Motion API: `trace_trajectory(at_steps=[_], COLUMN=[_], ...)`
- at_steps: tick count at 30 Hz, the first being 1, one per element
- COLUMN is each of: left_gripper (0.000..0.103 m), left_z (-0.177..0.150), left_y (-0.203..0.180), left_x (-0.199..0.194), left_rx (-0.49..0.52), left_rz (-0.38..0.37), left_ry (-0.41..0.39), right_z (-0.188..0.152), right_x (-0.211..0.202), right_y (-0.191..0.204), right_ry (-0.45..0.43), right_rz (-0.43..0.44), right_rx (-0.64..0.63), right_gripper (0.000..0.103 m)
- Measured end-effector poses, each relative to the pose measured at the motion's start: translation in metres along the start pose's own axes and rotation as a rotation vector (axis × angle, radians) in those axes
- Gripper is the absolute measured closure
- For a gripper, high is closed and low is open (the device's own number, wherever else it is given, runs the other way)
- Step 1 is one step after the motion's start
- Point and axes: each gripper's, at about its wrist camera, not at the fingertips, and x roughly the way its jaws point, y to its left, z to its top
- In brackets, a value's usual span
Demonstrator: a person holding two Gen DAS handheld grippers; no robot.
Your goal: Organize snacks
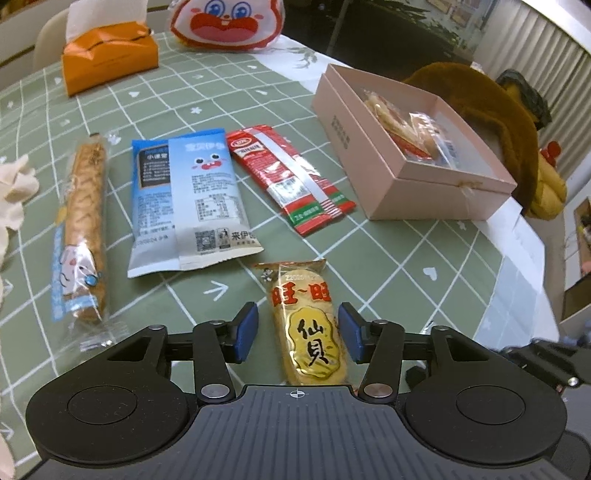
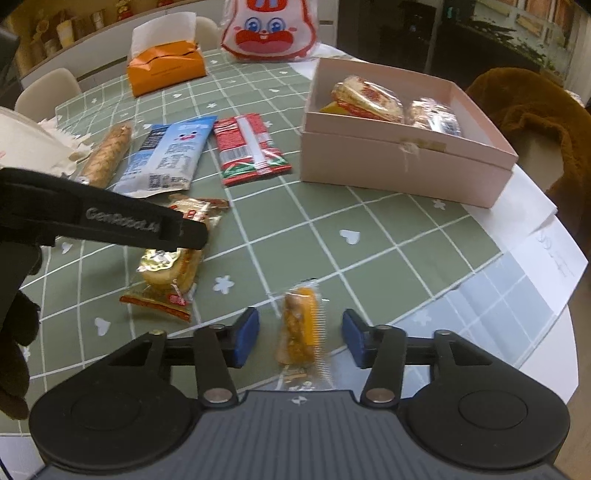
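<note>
Left gripper (image 1: 297,332) hovers low over the green checked tablecloth surface (image 1: 424,251), fingers (image 1: 246,330) spread wide, with the gold-and-yellow rice cracker packet (image 1: 308,325) lying flat between them, untouched on either side. The packet sits a little toward my right finger, so I judge I should shift slightly right to centre it before closing, and close across the narrow width on the cracker body, not the crimped wrapper end. Right gripper (image 2: 299,338) is likewise wide apart, straddling a small orange snack bar in clear wrapper (image 2: 301,328) near the surface's front edge; the bar reads blurred, so I cannot tell whether it lies fully flat. Same rule there: drop low, squeeze gently, since the film looks slippery and the contents crushable. Further out, in the left wrist view, three packets lie side by side: a long clear-wrapped brown pastry stick (image 1: 86,236), a pale blue foil pouch with a cartoon face (image 1: 188,199), and a red-and-green striped sachet (image 1: 291,177). To the right of these stands the open pink cardboard box (image 1: 373,177), already holding a few wrapped snacks; I take it as the destination. Lift each pick clear of the box wall and release low inside, in the bare end. Beyond, an orange tissue pack (image 1: 109,62) and a white-and-red cartoon plush bag (image 1: 229,22) sit at the far edge, well apart from the work.
</note>
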Motion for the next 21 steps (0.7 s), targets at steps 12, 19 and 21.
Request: trace_trajectory(at_steps=[12, 19, 21], left_gripper=[0.058, 0.062, 0.062], left_z=[-0.003, -0.008, -0.01], left_y=[-0.001, -0.001, 0.0], left_x=[-0.003, -0.005, -0.006], left_rx=[0.019, 0.015, 0.01], left_rz=[-0.013, -0.014, -0.019], left_ry=[0.029, 0.004, -0.006], right_z=[0.001, 0.001, 0.001], right_x=[-0.001, -0.002, -0.002], right_y=[-0.002, -0.003, -0.003], right_ry=[0.012, 0.009, 0.01], right_rz=[0.011, 0.012, 0.012], right_rx=[0.005, 0.003, 0.002], right_gripper=[0.076, 0.077, 0.077])
